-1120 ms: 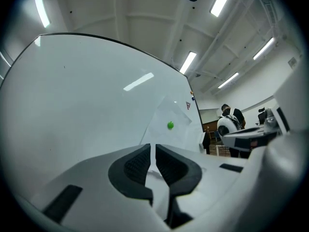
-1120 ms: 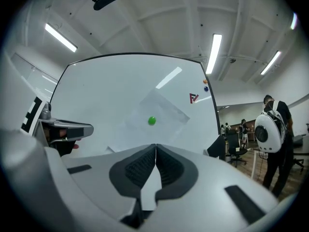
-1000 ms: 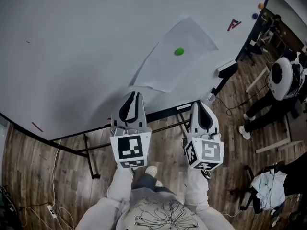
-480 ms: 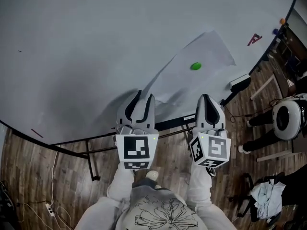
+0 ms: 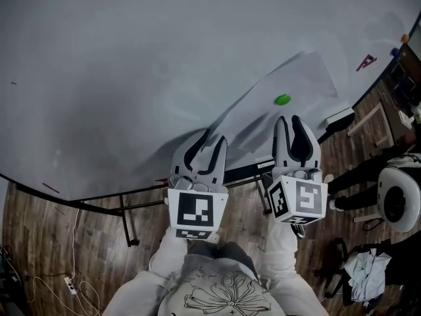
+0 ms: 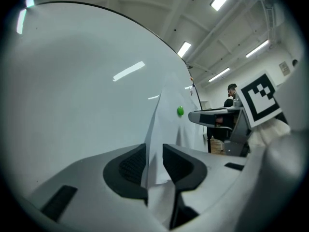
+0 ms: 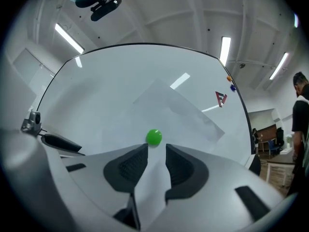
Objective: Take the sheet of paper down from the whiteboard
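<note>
Right gripper view: the jaws of the right gripper [image 7: 156, 148] are seen narrowly parted, having just been opening, with the green magnet [image 7: 154, 137] at 12 o'clock off the tips. The left gripper [image 6: 154, 151] is held parted around an edge of the sheet of paper [image 6: 166, 124], which is pinned to the whiteboard [image 5: 131, 58]. Next, the magnet likely needs pinching and the sheet clamping. Pad contact with the paper cannot be made out.

Green magnet [image 5: 282, 99], white sheet of paper [image 5: 304, 78], brown wood-grain floor [image 5: 39, 239]
</note>
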`<state>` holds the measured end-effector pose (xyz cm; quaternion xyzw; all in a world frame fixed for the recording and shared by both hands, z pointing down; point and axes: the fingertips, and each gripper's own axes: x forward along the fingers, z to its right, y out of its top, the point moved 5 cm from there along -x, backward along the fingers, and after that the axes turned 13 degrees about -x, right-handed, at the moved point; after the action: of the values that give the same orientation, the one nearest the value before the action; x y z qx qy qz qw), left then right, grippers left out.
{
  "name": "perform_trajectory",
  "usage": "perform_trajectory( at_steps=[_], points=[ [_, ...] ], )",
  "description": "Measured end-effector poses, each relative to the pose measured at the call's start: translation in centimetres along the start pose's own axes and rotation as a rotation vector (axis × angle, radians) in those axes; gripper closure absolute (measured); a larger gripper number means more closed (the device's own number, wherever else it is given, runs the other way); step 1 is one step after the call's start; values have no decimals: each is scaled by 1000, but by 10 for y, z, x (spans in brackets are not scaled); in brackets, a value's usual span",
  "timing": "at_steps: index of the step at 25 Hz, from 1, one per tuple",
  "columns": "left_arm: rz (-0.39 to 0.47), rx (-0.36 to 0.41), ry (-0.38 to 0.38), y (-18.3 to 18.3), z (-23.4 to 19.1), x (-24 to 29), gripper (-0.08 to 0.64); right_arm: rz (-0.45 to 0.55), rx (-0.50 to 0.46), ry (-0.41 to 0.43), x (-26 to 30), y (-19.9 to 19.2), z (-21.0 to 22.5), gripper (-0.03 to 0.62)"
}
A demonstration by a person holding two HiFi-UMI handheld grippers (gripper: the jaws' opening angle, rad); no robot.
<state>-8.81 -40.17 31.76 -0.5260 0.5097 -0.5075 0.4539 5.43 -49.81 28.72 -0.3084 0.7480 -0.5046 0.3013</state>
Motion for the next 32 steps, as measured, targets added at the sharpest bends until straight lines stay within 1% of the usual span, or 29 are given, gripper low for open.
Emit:
perform_trajectory(
  at_steps=[2,5,8,10,15,19,21,28,32],
  points=[
    [-4,-4,-8,-1,1,3,454,13,-15,10,6,5,2,484],
    [-10,-7,-2,-2,1,7,461,27,-40,32,16,10,4,446],
    [-23,-14,15,-4,2,10,517,31,-73,53,23,13,7,445],
    [-25,-32,14,-6,5,11,539,34,-84,75,26,14,8,445],
    [-15,-81,26,-4,5,8,552,26,-115,115,33,17,6,447],
    [-2,-85,51,-1,5,7,554,32,-100,122,34,16,7,454],
    [4,-87,65,0,5,6,555,34,-91,127,34,15,8,471],
    [10,-94,112,8,5,3,555,39,-91,162,34,16,10,472],
    [12,-87,149,11,2,-2,555,64,-78,158,29,21,18,472]
  ],
)
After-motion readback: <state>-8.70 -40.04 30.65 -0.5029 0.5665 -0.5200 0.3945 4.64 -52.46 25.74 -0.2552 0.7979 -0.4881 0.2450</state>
